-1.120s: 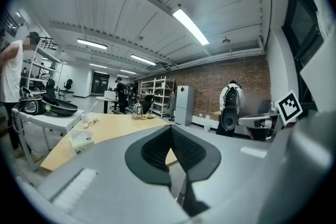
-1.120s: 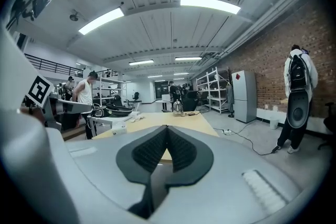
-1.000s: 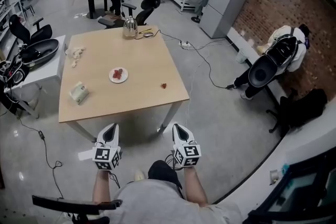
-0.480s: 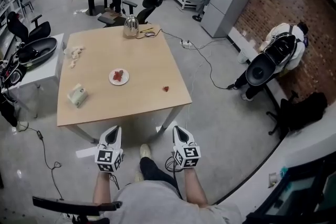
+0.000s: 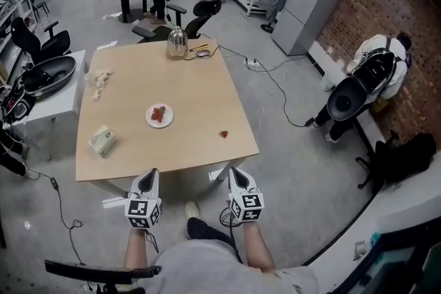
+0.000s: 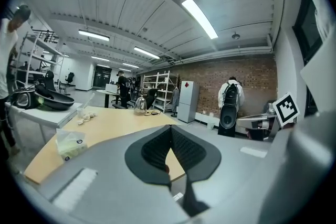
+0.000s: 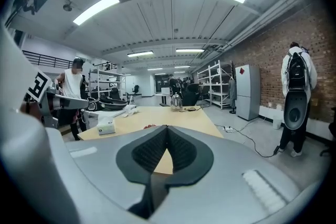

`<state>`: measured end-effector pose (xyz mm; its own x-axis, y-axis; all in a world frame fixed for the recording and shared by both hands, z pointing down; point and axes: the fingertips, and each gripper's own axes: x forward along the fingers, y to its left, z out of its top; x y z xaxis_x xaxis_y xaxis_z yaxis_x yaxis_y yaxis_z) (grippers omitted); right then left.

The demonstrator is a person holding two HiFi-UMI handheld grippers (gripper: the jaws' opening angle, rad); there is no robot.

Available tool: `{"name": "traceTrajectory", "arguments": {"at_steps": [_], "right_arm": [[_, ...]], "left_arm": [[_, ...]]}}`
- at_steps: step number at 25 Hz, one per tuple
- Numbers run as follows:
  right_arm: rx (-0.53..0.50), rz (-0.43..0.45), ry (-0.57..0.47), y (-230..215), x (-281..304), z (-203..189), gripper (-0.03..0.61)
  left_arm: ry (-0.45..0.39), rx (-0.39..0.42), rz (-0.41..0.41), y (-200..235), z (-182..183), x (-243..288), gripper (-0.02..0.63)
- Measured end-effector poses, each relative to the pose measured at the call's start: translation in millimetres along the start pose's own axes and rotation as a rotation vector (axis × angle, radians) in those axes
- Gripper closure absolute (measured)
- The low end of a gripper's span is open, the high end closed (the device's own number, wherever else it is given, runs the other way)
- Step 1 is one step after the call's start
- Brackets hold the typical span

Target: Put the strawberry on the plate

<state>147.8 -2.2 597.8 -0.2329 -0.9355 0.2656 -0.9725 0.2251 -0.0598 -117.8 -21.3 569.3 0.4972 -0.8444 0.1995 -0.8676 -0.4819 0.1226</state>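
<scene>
The left tool (image 5: 147, 175) and right tool (image 5: 236, 174) are closed, holding nothing.

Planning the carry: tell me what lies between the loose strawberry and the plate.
Nothing: the head view shows bare tabletop between strawberry and plate.

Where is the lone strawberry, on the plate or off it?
Off. The strawberry lies on the bare tabletop, well apart from the plate.

The table (image 5: 207, 79) occupies frame centre. The plate (image 5: 159, 116) sits mid-table, holding red pieces. The strawberry (image 5: 223, 134) lies apart, lower right of it. The left claw (image 5: 147, 175) and right claw (image 5: 236, 173) are at lower centre, off the table.
</scene>
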Motion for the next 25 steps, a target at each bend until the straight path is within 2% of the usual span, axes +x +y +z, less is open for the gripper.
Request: {"name": "traceTrajectory", "arguments": {"at_steps": [13,25], "right_arm": [[0.000,0.028,0.031,-35.7,90.4,7.4,0.572],[0.005,0.013,0.116,-81.0,161.6,-25.5,0.572]], "left_arm": [[0.056,-0.022,0.034,26.8,-3.7,71.8,0.594],[0.105,-0.024,0.058,39.3,-9.5,115.2,0.594]]}}
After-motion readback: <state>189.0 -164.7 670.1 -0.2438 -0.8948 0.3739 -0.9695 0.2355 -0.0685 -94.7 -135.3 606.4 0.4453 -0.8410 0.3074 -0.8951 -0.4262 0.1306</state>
